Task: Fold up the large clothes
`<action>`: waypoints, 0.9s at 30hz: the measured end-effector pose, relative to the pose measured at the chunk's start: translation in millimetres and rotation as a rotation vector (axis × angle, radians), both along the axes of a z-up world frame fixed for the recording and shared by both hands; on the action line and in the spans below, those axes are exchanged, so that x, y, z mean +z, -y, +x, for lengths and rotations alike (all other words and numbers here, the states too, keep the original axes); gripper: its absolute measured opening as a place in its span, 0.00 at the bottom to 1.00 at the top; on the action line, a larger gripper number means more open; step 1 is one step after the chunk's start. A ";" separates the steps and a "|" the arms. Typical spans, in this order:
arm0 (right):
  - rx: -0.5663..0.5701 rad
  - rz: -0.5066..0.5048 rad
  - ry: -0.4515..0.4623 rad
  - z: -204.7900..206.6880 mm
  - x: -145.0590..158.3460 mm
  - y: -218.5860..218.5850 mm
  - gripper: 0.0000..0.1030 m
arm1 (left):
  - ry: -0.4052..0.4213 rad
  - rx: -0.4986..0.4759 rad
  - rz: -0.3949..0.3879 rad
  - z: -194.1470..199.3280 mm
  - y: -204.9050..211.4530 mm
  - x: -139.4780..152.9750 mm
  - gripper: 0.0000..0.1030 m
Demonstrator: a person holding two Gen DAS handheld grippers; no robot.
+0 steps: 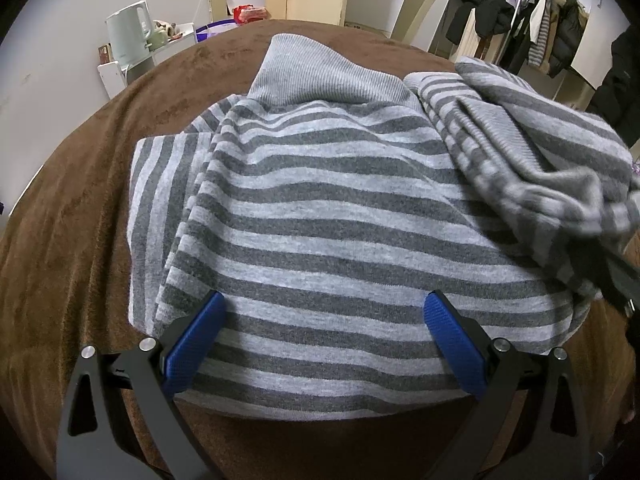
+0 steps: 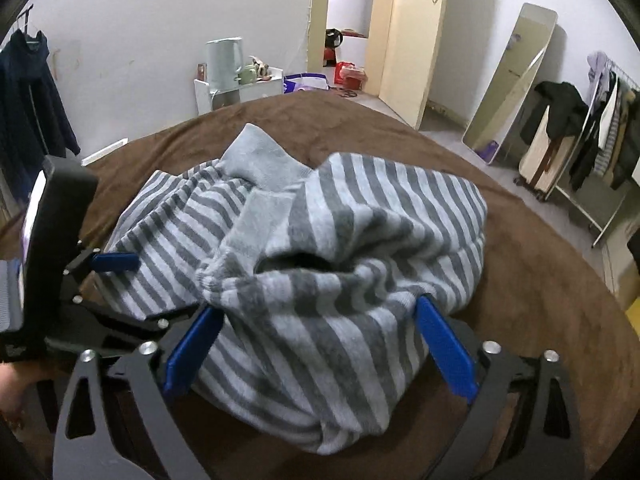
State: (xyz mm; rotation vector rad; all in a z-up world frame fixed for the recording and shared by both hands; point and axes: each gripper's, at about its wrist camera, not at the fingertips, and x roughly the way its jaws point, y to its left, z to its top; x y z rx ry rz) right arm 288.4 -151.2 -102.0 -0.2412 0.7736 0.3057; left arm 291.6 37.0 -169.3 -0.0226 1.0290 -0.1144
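Note:
A grey striped sweater lies on the brown blanket, its plain ribbed collar at the far end. My left gripper stands open, its blue pads spread wide over the near hem. A sleeve side is bunched and folded over on the right. In the right wrist view the sweater is a loose heap. My right gripper is open, and the heap's near part lies between its blue pads. The left gripper shows at the left edge of the heap.
Beyond the blanket's far edge stand a white shelf with a kettle, a leaning mirror, a suitcase and a clothes rack. A dark jacket hangs at the left wall. A doorway opens behind.

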 end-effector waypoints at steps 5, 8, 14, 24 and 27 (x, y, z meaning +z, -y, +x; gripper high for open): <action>-0.004 -0.030 -0.015 12.4 -4.3 -0.8 0.56 | 0.004 -0.001 0.004 0.6 0.1 -1.1 0.95; -0.026 0.018 -0.037 16.3 -4.3 5.9 0.41 | 0.006 -0.001 0.005 -0.4 0.4 -2.0 0.95; -0.101 0.363 -0.092 19.2 21.9 53.8 0.21 | -0.002 0.012 -0.018 -4.0 -1.7 0.5 0.94; -0.114 0.768 -0.033 16.6 82.8 88.9 0.16 | -0.032 -0.004 0.027 -1.6 -0.3 -4.2 0.94; -0.062 0.800 -0.030 19.8 97.0 67.7 0.16 | -0.032 -0.014 0.040 -3.3 -0.3 -4.4 0.94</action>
